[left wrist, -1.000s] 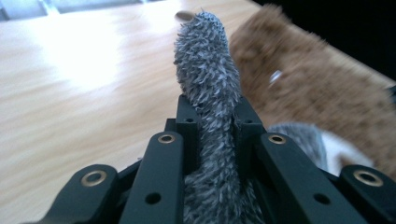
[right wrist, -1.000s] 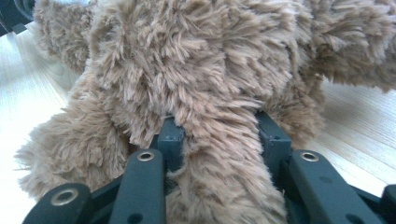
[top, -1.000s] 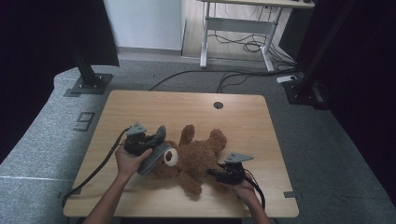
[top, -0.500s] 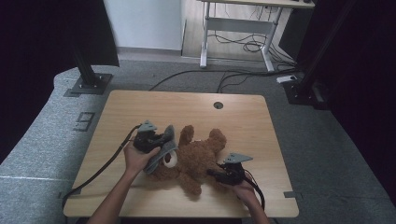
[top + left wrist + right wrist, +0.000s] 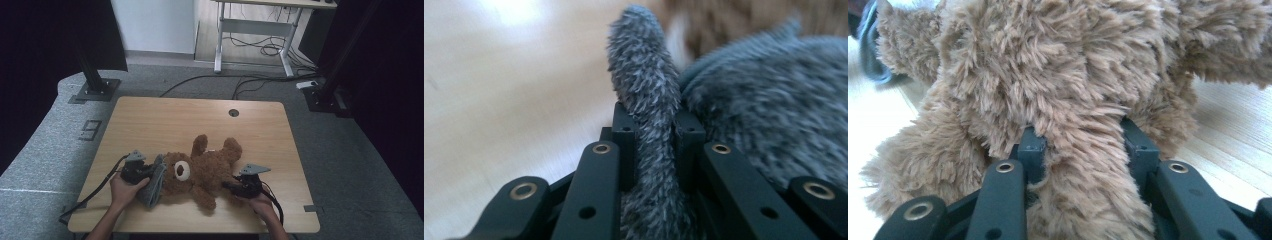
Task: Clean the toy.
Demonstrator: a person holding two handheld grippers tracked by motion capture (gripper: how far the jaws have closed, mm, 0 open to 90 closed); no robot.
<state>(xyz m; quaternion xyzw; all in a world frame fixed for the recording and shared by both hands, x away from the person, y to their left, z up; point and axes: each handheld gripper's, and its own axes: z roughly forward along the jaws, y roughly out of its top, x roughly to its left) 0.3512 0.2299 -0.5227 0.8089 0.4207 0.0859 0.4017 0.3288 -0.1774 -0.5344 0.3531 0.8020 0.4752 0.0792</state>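
High view: at the bottom edge of the frame two forearms come in over the near edge of the table [image 5: 150,115]. The left gripper [image 5: 139,171], lower left of centre, sits lower in the frame than a second ago, when it was farther up the table and nearer the bear's head. Its jaws are pinched tight on the grey cloth [image 5: 154,181], which now lies down along the left of the bear's [image 5: 205,167] head instead of draping over it. The right gripper [image 5: 240,187], lower right of centre, has not shifted; its jaws are closed on one of the bear's limbs.

In the left gripper view, a fold of the cloth [image 5: 644,115] stands up between the two black jaws, which squeeze it to a thin strip; more cloth bulks at the right of the frame and brown fur shows blurred at the top.

In the right gripper view, a limb of the bear [image 5: 1083,145] fills the gap between the jaws, fur spilling over both tips.

Farther up in the high view, the bear lies on its back in the lower middle of the table, its legs pointing toward the upper frame. Its pale muzzle is plainer now than before.
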